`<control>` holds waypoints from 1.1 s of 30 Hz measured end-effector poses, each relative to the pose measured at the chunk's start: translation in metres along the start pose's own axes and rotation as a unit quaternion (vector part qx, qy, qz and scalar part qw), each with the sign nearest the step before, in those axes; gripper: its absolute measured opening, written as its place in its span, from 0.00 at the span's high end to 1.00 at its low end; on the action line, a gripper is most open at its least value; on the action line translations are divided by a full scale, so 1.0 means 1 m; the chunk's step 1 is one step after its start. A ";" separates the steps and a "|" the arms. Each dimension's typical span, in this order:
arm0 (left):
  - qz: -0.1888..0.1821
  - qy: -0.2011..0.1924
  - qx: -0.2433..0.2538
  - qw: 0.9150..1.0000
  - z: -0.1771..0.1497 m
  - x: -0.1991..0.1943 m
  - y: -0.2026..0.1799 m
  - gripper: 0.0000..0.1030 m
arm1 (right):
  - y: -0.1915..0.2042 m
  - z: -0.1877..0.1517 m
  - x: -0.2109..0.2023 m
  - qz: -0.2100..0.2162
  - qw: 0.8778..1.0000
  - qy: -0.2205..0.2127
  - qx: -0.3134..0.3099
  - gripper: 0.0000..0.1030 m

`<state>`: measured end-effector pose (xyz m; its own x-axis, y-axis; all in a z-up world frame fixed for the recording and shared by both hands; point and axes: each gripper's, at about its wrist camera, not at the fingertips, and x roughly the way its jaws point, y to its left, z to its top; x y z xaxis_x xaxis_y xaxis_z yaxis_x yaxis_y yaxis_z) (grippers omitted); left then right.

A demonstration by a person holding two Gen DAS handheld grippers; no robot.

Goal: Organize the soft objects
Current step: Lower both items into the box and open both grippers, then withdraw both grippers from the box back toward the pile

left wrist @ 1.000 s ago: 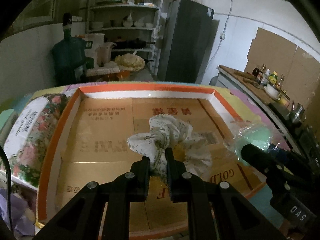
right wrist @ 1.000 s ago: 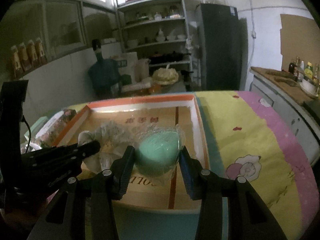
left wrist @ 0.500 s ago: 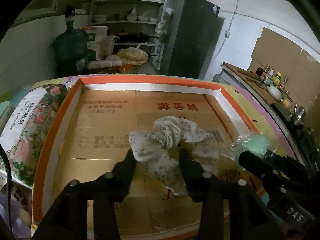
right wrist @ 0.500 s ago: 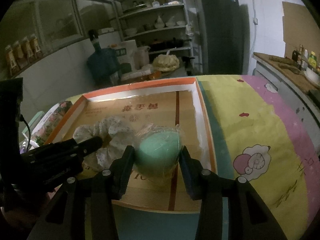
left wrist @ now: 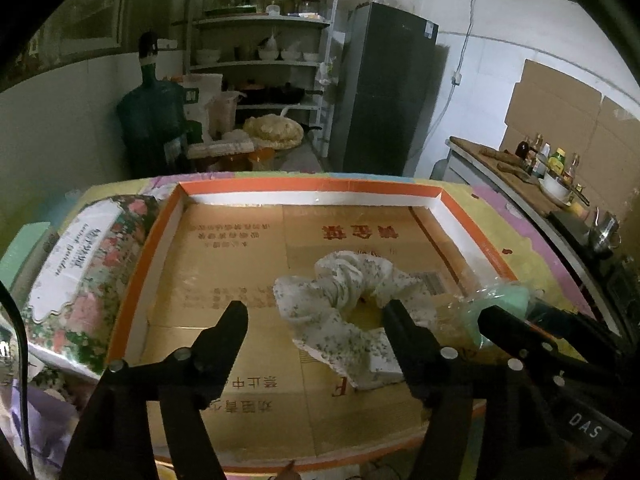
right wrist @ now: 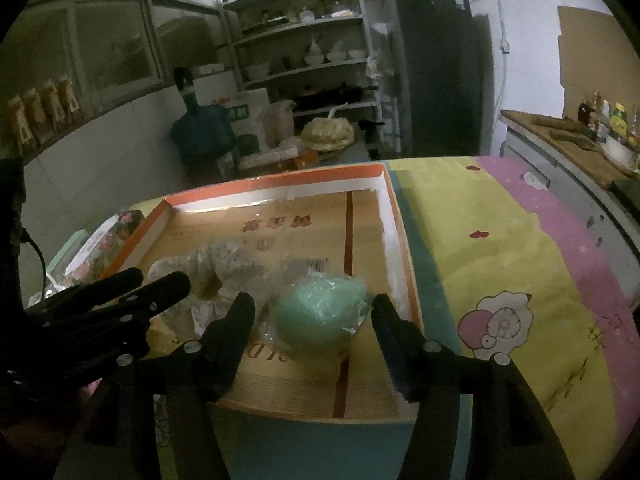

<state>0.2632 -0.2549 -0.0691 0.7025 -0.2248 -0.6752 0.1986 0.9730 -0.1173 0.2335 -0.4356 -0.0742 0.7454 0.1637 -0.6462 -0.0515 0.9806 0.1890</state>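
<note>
A crumpled white floral cloth (left wrist: 344, 304) lies on the floor of a shallow cardboard box with an orange rim (left wrist: 312, 190). My left gripper (left wrist: 314, 312) hovers just in front of it, jaws opening wide, and its right finger overlaps the cloth's edge without pinching it. A mint-green soft ball in clear plastic wrap (right wrist: 320, 316) rests in the box's near right corner (right wrist: 404, 280). Around the ball stands my right gripper (right wrist: 313, 306), jaws opening, with a gap showing at the left finger. In the right wrist view, the left gripper (right wrist: 140, 292) is at the left beside the cloth (right wrist: 224, 264).
A flower-printed package (left wrist: 80, 264) lies against the box's left side. The box sits on a yellow and pink cartoon tablecloth (right wrist: 500, 264). Behind the table stand shelves with dishes (left wrist: 264, 56), a dark fridge (left wrist: 384, 88) and a water jug (left wrist: 152, 120). A counter with bottles (left wrist: 540, 164) runs along the right.
My left gripper has let go of the floral cloth and spread wide; the cloth has slumped onto the box floor. The right jaws have widened away from the green ball.
</note>
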 end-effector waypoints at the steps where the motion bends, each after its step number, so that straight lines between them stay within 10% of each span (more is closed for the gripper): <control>1: 0.001 -0.002 0.000 1.000 0.000 -0.002 0.000 0.30 | 0.000 0.000 -0.002 -0.001 1.000 -0.003 0.001 0.39; 33: 0.006 -0.115 0.021 0.993 -0.005 -0.114 0.041 0.17 | 0.080 -0.004 -0.088 0.011 0.995 -0.093 -0.028 0.33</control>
<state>0.1879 -0.1895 -0.0009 0.8418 -0.2237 -0.4912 0.2138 0.9738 -0.0771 0.1610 -0.3712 -0.0052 0.8539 0.1673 -0.4929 -0.1020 0.9823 0.1568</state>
